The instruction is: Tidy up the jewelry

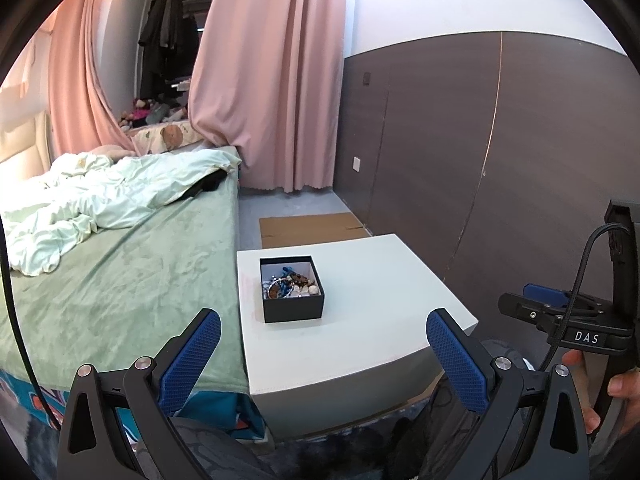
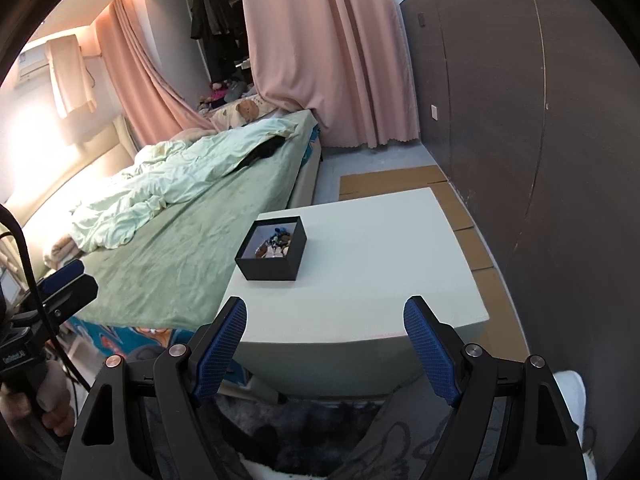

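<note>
The box (image 1: 292,289), black and lidless, sits on the white bench (image 1: 372,304) toward the edge by the bed (image 1: 132,264), its jewelry (image 1: 290,284) in a mixed heap inside, likely left open so pieces can be picked out. Both tools hang short of the bench, tilted down toward it. The left hand-held gripper (image 1: 320,356) has its jaws spread and empty; the right hand-held gripper (image 2: 325,346) likewise, nothing between its pads.

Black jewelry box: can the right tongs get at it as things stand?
Probably yes. The right tongs are open with nothing between them, hanging short of the white table's near edge. The black jewelry box sits uncovered ahead, slightly left, with bare tabletop between.
</note>
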The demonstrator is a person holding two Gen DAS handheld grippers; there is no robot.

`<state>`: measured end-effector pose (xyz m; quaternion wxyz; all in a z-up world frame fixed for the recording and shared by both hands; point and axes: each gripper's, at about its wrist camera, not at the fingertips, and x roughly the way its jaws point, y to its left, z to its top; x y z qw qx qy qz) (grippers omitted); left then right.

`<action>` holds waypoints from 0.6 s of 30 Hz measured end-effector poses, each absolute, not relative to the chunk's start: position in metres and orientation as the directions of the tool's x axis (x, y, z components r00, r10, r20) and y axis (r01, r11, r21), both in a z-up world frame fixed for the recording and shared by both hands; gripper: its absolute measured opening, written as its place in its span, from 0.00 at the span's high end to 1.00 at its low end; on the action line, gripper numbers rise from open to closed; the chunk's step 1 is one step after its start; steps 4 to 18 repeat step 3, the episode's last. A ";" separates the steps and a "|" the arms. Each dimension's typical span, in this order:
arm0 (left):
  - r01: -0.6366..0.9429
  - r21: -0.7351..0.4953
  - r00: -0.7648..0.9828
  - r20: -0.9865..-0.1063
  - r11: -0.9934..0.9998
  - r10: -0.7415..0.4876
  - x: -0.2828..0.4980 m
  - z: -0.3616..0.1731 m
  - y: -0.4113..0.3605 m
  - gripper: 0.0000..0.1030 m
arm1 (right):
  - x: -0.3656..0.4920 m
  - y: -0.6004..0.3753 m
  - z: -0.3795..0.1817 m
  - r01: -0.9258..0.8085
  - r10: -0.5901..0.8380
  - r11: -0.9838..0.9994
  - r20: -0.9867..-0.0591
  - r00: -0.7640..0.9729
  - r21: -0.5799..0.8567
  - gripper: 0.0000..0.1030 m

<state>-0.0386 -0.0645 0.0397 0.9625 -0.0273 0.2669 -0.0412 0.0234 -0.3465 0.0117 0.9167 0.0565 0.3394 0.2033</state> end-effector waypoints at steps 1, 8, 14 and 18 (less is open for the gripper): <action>0.064 -0.075 0.855 -0.510 0.995 -0.094 -0.039 0.040 -0.065 0.00 | 0.023 -0.347 0.011 -0.333 0.411 0.911 -0.599 0.687 0.243 0.21; 0.061 -0.078 0.855 -0.510 0.995 -0.092 -0.039 0.040 -0.066 0.00 | 0.024 -0.349 0.010 -0.331 0.414 0.910 -0.601 0.684 0.250 0.21; 0.061 -0.078 0.855 -0.510 0.995 -0.092 -0.039 0.040 -0.066 0.00 | 0.024 -0.349 0.010 -0.331 0.414 0.910 -0.601 0.684 0.250 0.21; 0.061 -0.078 0.855 -0.510 0.995 -0.092 -0.039 0.040 -0.066 0.00 | 0.024 -0.349 0.010 -0.331 0.414 0.910 -0.601 0.684 0.250 0.21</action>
